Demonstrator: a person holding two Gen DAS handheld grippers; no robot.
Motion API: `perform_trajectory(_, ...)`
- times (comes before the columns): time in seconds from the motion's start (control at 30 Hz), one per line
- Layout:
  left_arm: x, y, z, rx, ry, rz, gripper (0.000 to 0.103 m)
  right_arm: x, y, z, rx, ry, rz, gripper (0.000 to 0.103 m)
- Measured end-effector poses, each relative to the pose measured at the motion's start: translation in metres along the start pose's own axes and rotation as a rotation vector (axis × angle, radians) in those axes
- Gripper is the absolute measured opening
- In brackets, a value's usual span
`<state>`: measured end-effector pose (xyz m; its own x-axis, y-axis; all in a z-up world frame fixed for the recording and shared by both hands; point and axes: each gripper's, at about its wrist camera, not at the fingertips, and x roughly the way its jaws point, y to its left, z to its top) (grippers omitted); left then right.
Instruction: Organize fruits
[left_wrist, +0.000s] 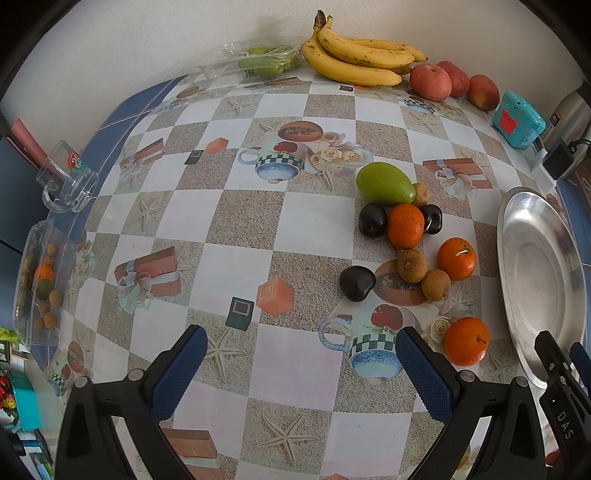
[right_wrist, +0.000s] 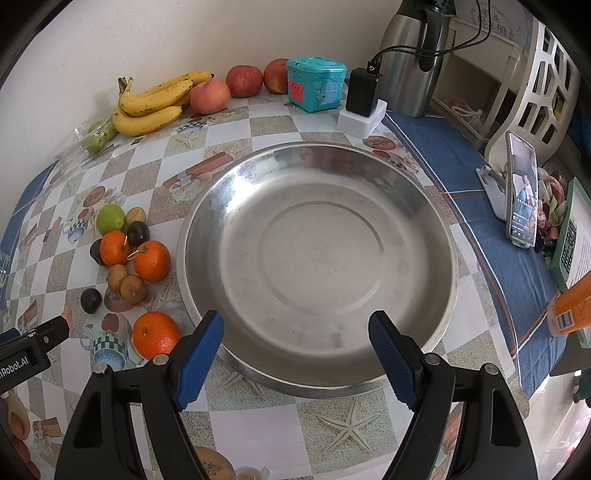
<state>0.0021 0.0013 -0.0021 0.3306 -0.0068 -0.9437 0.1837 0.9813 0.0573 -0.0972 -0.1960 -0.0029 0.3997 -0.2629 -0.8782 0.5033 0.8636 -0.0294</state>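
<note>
A loose pile of fruit lies on the patterned tablecloth: a green mango (left_wrist: 385, 183), three oranges (left_wrist: 405, 225), dark plums (left_wrist: 357, 283) and brown longans (left_wrist: 412, 265). The nearest orange (left_wrist: 466, 341) (right_wrist: 155, 334) lies beside an empty steel dish (right_wrist: 317, 258) (left_wrist: 539, 280). My left gripper (left_wrist: 301, 373) is open and empty above the cloth, left of that orange. My right gripper (right_wrist: 295, 354) is open and empty over the near rim of the dish. It also shows at the edge of the left wrist view (left_wrist: 565, 365).
Bananas (left_wrist: 358, 59), red apples (left_wrist: 430, 82) and a clear box of green fruit (left_wrist: 266, 61) line the back wall. A teal box (right_wrist: 316, 84), charger (right_wrist: 363, 92) and steel flask (right_wrist: 412, 55) stand behind the dish. A phone on a stand (right_wrist: 522, 192) is right. A glass mug (left_wrist: 68, 177) and plastic fruit box (left_wrist: 40, 280) sit left.
</note>
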Motion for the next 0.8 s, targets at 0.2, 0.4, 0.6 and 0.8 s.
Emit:
perform_trajectory(0.2,0.000,0.000,0.000,0.000,0.000,0.000,0.103,0.000,0.000,0.000,0.000,0.001,0.000,0.081)
perform_trajectory(0.4,0.000,0.000,0.000,0.000,-0.003,0.002,0.103,0.001,0.002,0.000,-0.003,0.004,0.002,0.081)
perform_trajectory(0.6,-0.007,0.007,0.004,-0.033,-0.088,0.004,0.103,-0.004,0.008,0.002,-0.015,-0.032,0.060,0.081)
perform_trajectory(0.8,-0.009,0.019,0.011,-0.086,-0.147,0.008,0.103,-0.006,0.035,0.002,-0.062,-0.005,0.288,0.081)
